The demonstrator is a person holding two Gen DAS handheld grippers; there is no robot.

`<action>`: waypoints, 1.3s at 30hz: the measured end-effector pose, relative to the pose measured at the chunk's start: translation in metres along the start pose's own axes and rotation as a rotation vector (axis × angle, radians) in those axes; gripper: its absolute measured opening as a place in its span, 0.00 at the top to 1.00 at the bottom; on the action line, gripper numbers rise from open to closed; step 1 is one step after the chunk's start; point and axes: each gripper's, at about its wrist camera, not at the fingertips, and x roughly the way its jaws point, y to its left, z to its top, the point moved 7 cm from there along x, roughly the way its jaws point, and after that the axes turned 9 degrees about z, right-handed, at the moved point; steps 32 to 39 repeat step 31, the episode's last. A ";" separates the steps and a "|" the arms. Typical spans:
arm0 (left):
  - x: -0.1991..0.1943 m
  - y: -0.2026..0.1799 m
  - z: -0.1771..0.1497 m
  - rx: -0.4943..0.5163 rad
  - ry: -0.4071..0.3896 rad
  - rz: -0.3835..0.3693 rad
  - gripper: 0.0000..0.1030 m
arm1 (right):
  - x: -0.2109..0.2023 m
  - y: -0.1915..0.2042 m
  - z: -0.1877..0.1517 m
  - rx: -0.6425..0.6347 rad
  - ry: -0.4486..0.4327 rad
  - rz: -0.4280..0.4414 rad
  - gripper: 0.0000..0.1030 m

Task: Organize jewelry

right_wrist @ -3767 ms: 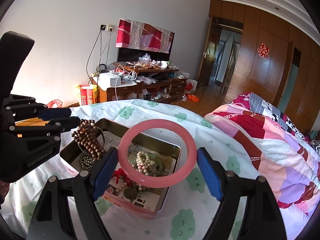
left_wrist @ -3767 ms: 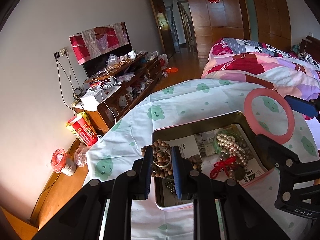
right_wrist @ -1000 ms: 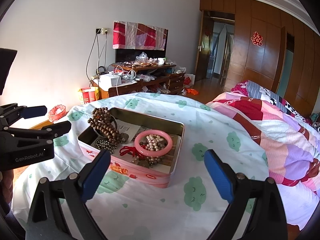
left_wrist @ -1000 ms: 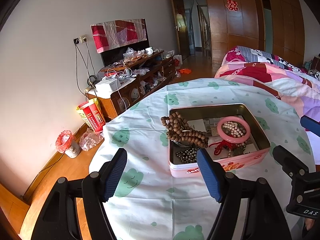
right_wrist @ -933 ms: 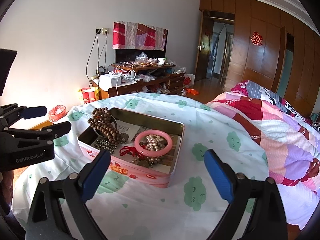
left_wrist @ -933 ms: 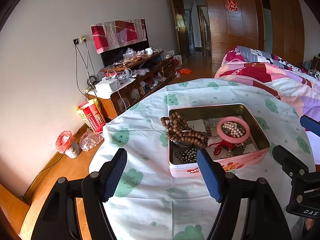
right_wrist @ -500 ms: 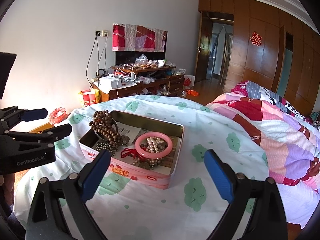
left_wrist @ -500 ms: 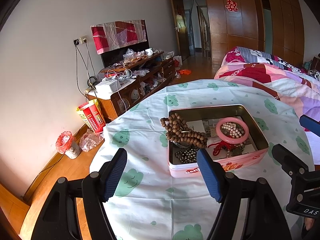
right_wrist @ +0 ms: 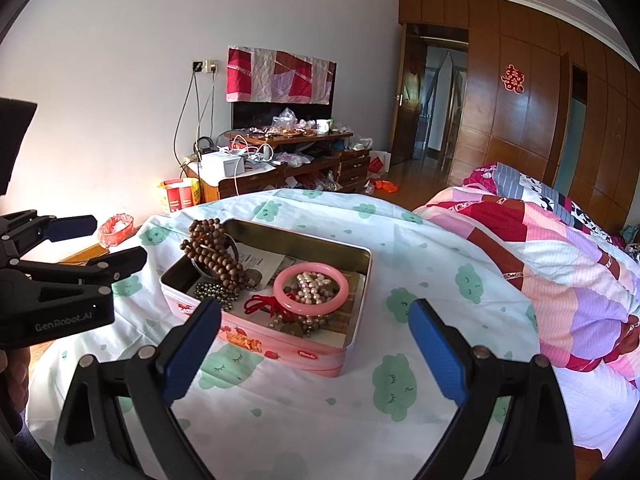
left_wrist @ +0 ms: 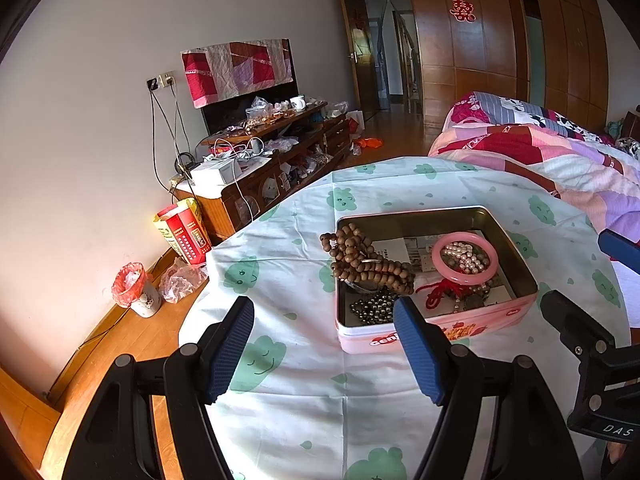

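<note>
A pink tin box [left_wrist: 440,330] [right_wrist: 280,350] stands on the round table. Brown wooden beads [left_wrist: 368,264] [right_wrist: 214,252] drape over its left rim. Inside lie a pink bangle [left_wrist: 465,258] [right_wrist: 311,288] around white pearls [left_wrist: 466,254] [right_wrist: 310,286], a red cord [left_wrist: 434,292] [right_wrist: 262,304] and dark metal beads [left_wrist: 370,308] [right_wrist: 208,290]. My left gripper [left_wrist: 324,344] is open, held back in front of the box's left corner, with nothing between its blue pads. My right gripper [right_wrist: 316,344] is open too, empty, in front of the box.
The table wears a white cloth with green clouds [left_wrist: 304,400] [right_wrist: 420,280]. A quilted bed [left_wrist: 540,152] [right_wrist: 560,248] lies to the right. A cluttered wooden cabinet [left_wrist: 264,168] stands by the wall, with a red box [left_wrist: 182,232] and a small bin [left_wrist: 134,290] on the floor.
Earlier the left gripper held the wooden beads and the right held the pink bangle over the box. Both pieces now lie in the box, and both grippers have drawn back open.
</note>
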 end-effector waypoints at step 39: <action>0.003 0.002 -0.003 -0.016 -0.002 0.020 0.16 | -0.001 0.003 0.001 -0.008 -0.012 -0.006 0.06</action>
